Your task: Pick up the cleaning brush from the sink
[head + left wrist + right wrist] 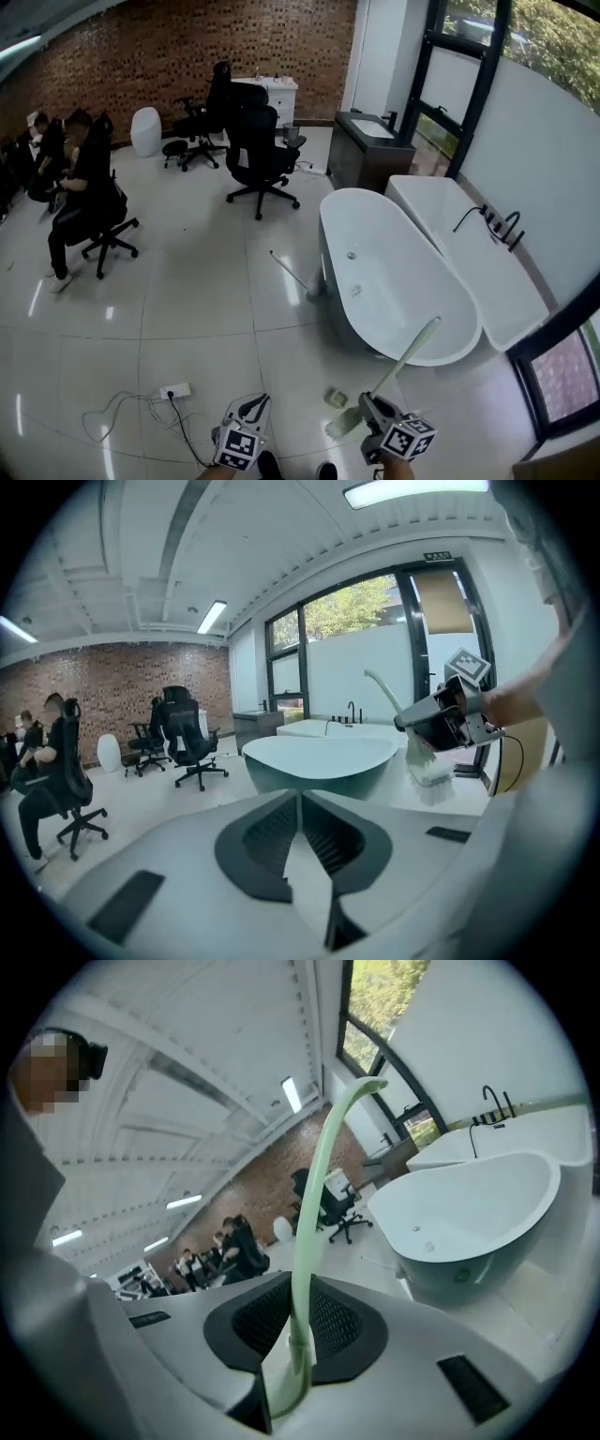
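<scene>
So the cleaning brush [400, 366] wasn't anywhere near the sink [373, 127] at this point. It was up in the air over the floor [187, 309], in front of the white bathtub [323, 234], with the sink well apart at the far end of the room. The right gripper [370, 405] had its jaws pressed tight on the handle, down near the head end. The left gripper [251, 405] was squeezed together on nothing, just hanging beside it. Looked to me like the pickup itself was basically done, so the job was mostly about not losing it. With the pinch that low, nearly all of the handle stuck out as one long lever. I'd have kept the squeeze firm, avoided quick wrist flicks, and watched that the free end didn't clip the tub rim. The empty gripper could steady the far end if it started slipping, I reckon. The brush was a slim pale green stick, smooth, with a gentle hook-like curve at the tip and a pale, fuzzy bristle head hanging below the jaws. It'd probably handle light but a bit whippy.
</scene>
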### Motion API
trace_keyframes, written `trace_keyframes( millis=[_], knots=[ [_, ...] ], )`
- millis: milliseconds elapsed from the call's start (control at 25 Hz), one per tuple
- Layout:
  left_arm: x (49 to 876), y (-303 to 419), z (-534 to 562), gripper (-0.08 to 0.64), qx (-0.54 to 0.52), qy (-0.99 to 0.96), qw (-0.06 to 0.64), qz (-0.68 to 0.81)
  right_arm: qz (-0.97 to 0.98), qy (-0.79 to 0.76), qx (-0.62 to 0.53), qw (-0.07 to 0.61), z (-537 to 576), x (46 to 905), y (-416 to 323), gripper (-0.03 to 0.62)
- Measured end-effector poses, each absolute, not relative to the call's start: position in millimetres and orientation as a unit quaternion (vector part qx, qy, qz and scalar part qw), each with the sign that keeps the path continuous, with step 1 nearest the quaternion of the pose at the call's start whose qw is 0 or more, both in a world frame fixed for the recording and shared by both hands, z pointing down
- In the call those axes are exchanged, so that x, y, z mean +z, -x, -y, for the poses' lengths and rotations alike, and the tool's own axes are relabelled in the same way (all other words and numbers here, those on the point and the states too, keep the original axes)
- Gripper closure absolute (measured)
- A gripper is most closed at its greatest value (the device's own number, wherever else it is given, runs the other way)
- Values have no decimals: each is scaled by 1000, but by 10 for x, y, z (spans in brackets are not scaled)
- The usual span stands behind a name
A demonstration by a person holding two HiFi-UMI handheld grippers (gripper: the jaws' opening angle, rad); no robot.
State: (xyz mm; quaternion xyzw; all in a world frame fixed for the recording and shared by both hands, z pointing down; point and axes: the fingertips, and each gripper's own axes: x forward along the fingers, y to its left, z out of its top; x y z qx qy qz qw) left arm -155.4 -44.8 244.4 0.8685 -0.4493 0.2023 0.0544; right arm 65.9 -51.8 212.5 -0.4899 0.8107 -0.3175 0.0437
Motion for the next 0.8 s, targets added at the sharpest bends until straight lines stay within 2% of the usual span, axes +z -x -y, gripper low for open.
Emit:
trace_keyframes(
  millis=[280, 520, 800],
  knots=[
    [1544, 807, -241, 549, 124, -861, 63, 490, -814, 484, -268, 180, -53, 912, -1323, 563],
    [1103, -82, -813, 549, 114, -874, 28, 471, -802, 483, -241, 256, -572, 317, -2008, 563],
    [884, -382, -1186, 549, 100, -862, 27, 496, -768, 457, -246, 374, -1115, -125, -2598, 563]
  ],
)
